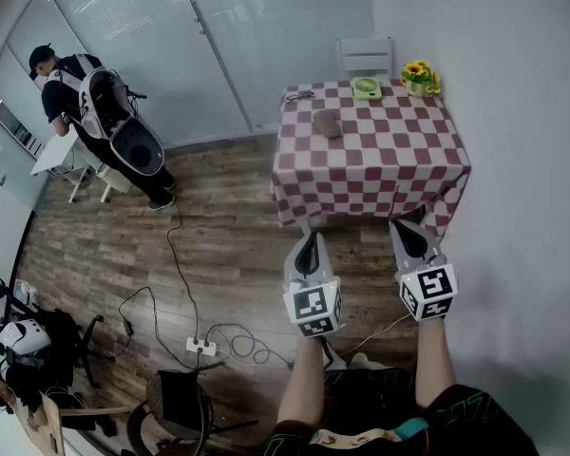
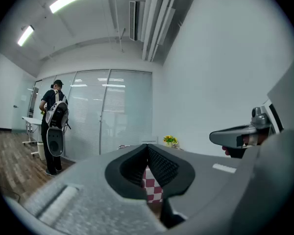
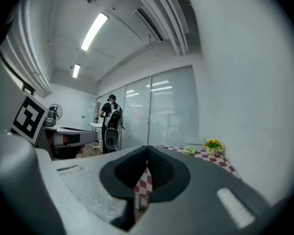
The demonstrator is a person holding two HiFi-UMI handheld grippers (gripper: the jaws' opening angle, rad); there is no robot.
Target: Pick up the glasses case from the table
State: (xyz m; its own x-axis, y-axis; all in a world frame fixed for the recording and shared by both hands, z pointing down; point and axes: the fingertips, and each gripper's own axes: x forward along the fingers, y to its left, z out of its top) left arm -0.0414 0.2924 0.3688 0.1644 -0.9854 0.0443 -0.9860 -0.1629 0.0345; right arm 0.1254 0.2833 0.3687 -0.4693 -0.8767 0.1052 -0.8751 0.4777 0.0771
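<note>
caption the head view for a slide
left claw and right claw, both shut, short of the checkered table bearing the glasses case

brown glasses case (image 1: 328,123) on checkered table (image 1: 399,155)

Matt checked tablecloth (image 1: 380,164), cloth. Dull brown glasses case (image 1: 328,124) at 10 o'clock on it. Wood-plank floor (image 1: 218,240), faint sheen. Frosted glass wall (image 1: 237,46) at 11 o'clock. Matt grey plastic left gripper (image 1: 311,243) and right gripper (image 1: 408,230); black ribbed pads (image 2: 162,166).

The right gripper (image 3: 147,153) has its jaws closed together, nothing between them. Far right, a red-checkered table (image 3: 224,161) bears yellow flowers (image 3: 213,144) and a small green object (image 3: 189,150). Far left stands a person with a backpack (image 3: 110,124).
</note>
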